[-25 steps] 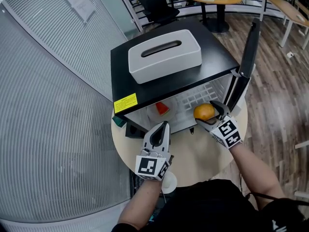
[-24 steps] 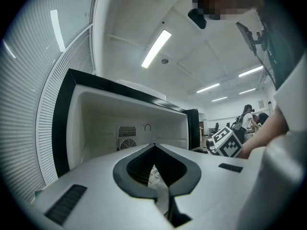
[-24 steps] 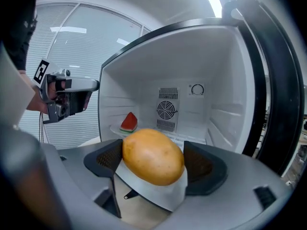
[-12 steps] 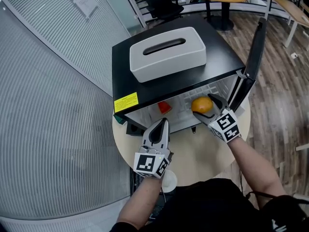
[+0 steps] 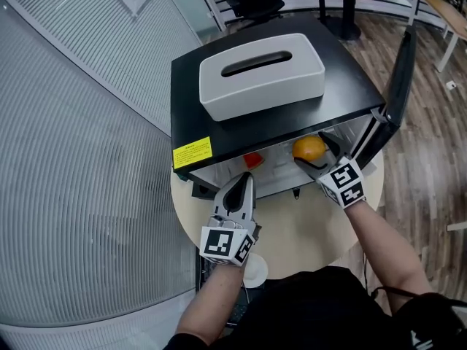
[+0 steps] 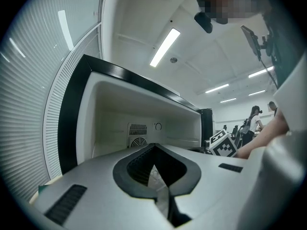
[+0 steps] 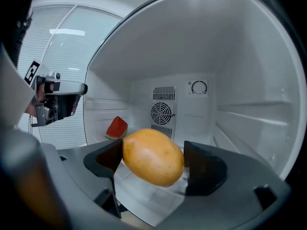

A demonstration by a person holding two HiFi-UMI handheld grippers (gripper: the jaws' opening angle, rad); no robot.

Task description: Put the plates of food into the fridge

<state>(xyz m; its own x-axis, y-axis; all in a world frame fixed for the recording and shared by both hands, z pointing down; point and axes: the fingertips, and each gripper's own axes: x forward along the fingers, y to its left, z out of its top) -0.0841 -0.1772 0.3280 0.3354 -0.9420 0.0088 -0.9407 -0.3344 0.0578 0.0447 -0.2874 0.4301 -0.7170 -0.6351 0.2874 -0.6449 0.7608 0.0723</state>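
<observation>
The left gripper [image 5: 244, 181] and right gripper [image 5: 318, 152] are light grey shells with tapering fingers [image 5: 235, 197] and dark inner pads [image 7: 204, 169]. Each carries a white cube [image 5: 227, 245] with black square markers. The person wears black clothing [image 5: 306, 308].

Fridge [image 5: 343, 86] stands on round table [image 5: 306, 228], mouth facing 6 o'clock, door [image 5: 400, 79] swung out at 3 o'clock, tissue box [image 5: 263, 75] on its top. Inside: melon slice [image 7: 116, 128] on the floor toward 9 o'clock, fan [image 7: 162, 113] in the rear wall at 12 o'clock. Fruit [image 5: 309, 148] sits between the jaws of right gripper [image 5: 314, 155] at the mouth's 3 o'clock side; left gripper [image 5: 241, 184] lies before the mouth at 7 o'clock.
</observation>
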